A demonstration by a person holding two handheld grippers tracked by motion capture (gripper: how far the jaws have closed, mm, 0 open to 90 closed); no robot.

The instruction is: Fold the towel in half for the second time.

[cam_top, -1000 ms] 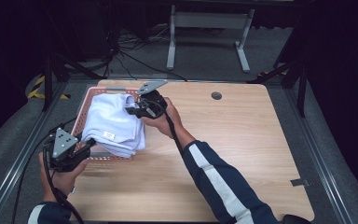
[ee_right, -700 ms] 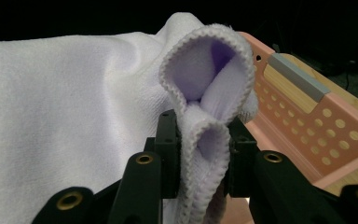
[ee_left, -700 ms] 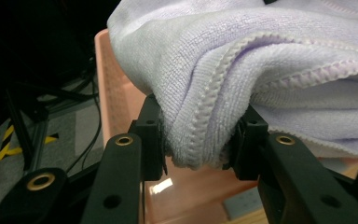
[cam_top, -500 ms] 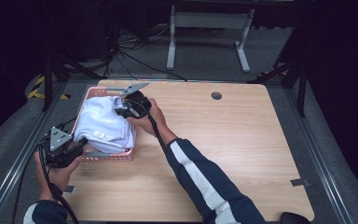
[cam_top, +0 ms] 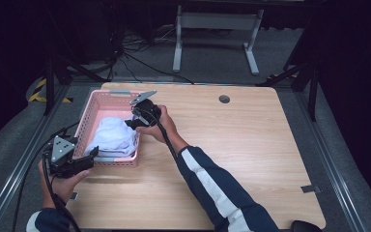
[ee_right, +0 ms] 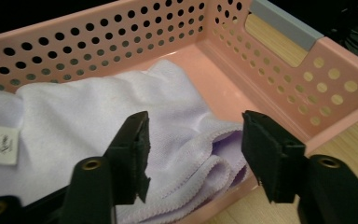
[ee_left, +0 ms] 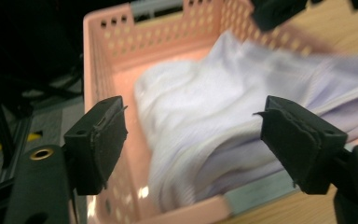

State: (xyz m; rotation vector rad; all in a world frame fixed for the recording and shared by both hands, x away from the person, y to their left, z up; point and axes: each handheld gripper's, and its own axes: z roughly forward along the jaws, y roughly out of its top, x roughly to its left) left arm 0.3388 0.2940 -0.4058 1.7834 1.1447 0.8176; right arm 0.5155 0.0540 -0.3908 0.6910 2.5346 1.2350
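Left hand-held gripper (cam_top: 92,153): at the near-left corner of the worktop (cam_top: 270,159), jaws just opened wide, released; the cloth lies beyond its pads, untouched.
Right hand-held gripper (cam_top: 131,123): over the basket's right wall, jaws just opened, released; the cloth's hem lies below, unpinched.
Lavender towel (cam_top: 112,137): a second ago held above the rim, now settled inside the basket, folded and slumped.
Pink perforated basket (cam_top: 92,107): far-left part of the worktop.
Judgement: the placing appears done; both grippers can withdraw.

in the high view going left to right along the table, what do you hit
left gripper with open black jaws → pink perforated plastic basket holding the folded pale lilac towel → right gripper with open jaws at the basket's right rim → small round grey hole cover in the wooden tabletop
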